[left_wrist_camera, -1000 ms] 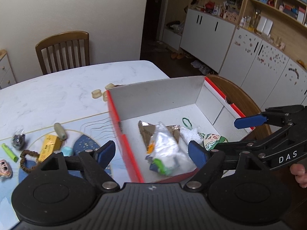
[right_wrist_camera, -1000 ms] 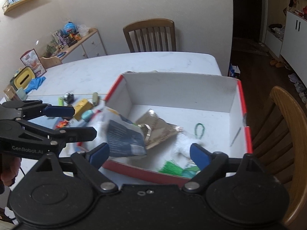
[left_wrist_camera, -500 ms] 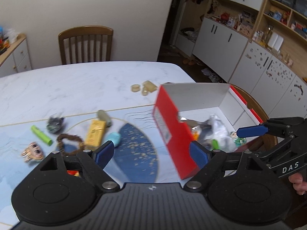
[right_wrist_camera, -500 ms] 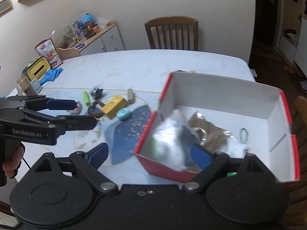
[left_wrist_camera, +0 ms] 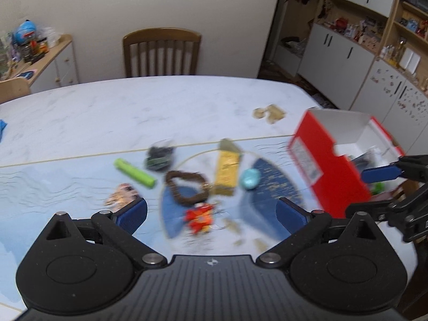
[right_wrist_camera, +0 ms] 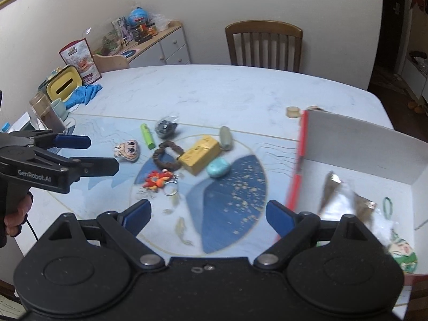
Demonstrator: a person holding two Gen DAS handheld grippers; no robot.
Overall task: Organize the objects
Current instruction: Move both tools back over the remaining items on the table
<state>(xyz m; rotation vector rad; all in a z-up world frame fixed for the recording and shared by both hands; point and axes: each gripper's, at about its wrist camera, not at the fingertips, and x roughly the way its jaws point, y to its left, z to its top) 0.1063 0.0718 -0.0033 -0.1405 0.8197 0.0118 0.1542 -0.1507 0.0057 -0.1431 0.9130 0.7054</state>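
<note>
Blue-padded fingers of the left gripper (left_wrist_camera: 211, 211) stand wide apart at the lower edge of its view, having just been opening, with nothing between them, and the right gripper (right_wrist_camera: 208, 214) is likewise spread wide and empty low in its own view. Just beyond, mid-frame on the pale tabletop (right_wrist_camera: 214, 91), lie a red keychain charm (right_wrist_camera: 156, 179), a brown bead bracelet (right_wrist_camera: 167, 155), a yellow box (right_wrist_camera: 200, 155), a teal stone (right_wrist_camera: 218, 167) and a green tube (right_wrist_camera: 147, 136). Farther right stands the red-and-white box (right_wrist_camera: 358, 144), with bags already inside.
</note>
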